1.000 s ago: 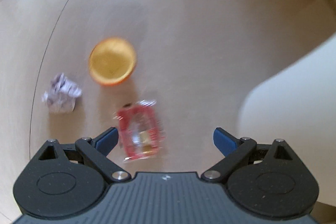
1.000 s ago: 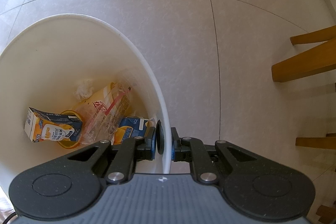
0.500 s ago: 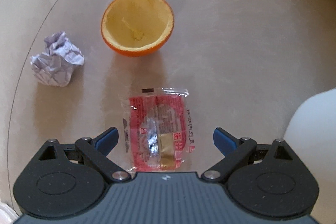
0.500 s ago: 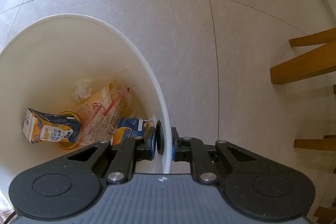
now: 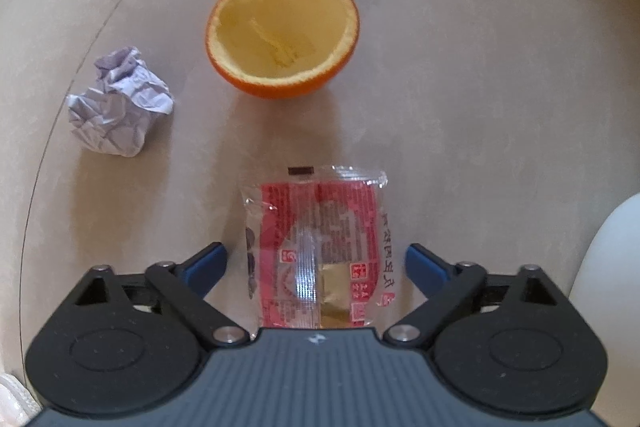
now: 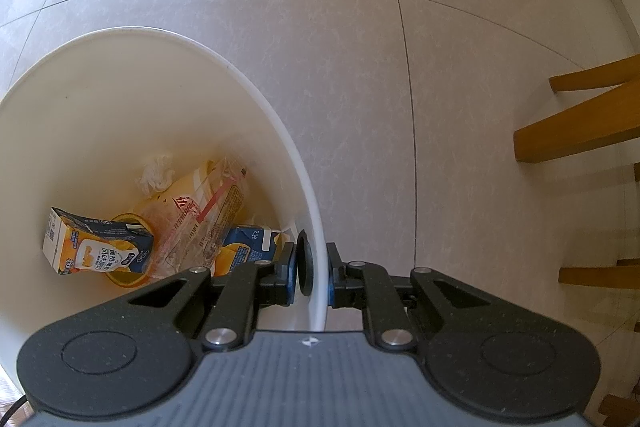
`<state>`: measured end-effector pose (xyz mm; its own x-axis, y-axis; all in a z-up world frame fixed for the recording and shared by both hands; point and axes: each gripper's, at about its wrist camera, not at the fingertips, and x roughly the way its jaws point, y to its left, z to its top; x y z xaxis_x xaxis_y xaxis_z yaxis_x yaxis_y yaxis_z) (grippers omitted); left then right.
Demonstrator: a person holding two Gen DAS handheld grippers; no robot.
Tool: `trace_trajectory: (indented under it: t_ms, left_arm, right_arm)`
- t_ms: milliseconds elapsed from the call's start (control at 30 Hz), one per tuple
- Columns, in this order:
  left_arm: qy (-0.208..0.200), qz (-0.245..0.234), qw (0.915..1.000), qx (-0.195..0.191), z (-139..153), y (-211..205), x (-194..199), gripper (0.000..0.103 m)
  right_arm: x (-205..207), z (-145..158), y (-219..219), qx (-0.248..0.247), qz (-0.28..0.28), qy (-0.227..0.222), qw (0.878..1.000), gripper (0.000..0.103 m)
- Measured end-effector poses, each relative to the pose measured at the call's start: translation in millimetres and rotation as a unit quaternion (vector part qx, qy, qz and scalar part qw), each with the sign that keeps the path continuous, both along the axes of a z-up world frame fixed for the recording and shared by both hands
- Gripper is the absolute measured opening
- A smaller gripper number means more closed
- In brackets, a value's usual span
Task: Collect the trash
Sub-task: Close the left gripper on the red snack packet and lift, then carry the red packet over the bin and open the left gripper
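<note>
A red and clear snack wrapper (image 5: 320, 251) lies flat on the beige floor, between the spread fingers of my left gripper (image 5: 316, 267), which is open. Beyond it sits a hollowed orange peel half (image 5: 282, 31), and a crumpled paper ball (image 5: 116, 103) lies to the left. My right gripper (image 6: 312, 275) is shut on the rim of a white trash bin (image 6: 276, 119). Inside the bin lie juice cartons (image 6: 96, 247), a clear plastic bag (image 6: 200, 215) and a tissue.
The white bin's edge (image 5: 612, 267) shows at the right of the left wrist view. Wooden chair legs (image 6: 580, 123) stand on the tiled floor to the right of the bin.
My left gripper has moved forward and lower over the wrapper, which now lies between its fingers. The right gripper stays clamped on the bin rim.
</note>
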<state>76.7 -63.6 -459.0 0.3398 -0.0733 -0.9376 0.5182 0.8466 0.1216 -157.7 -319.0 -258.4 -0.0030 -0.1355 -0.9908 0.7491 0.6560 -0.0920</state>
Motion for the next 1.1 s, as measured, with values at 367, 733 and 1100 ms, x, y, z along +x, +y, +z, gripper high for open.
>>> trace_trajectory:
  t_ms: [367,733,1100]
  left_arm:
    - [-0.004,-0.004,1.0,-0.007,22,11,0,0.051]
    - [-0.002,-0.111,0.9922,0.057,60,-10,-3,0.046]
    - [0.004,-0.187,0.9791,0.079,139,-29,-11,0.046]
  right_arm:
    - [0,0,0,0.0,0.0,0.0,1.0,0.016]
    - [0,0,0,-0.001,0.001,0.0,1.0,0.016]
    - [0,1,-1,-0.002,0.002,0.001,1.0,0.017]
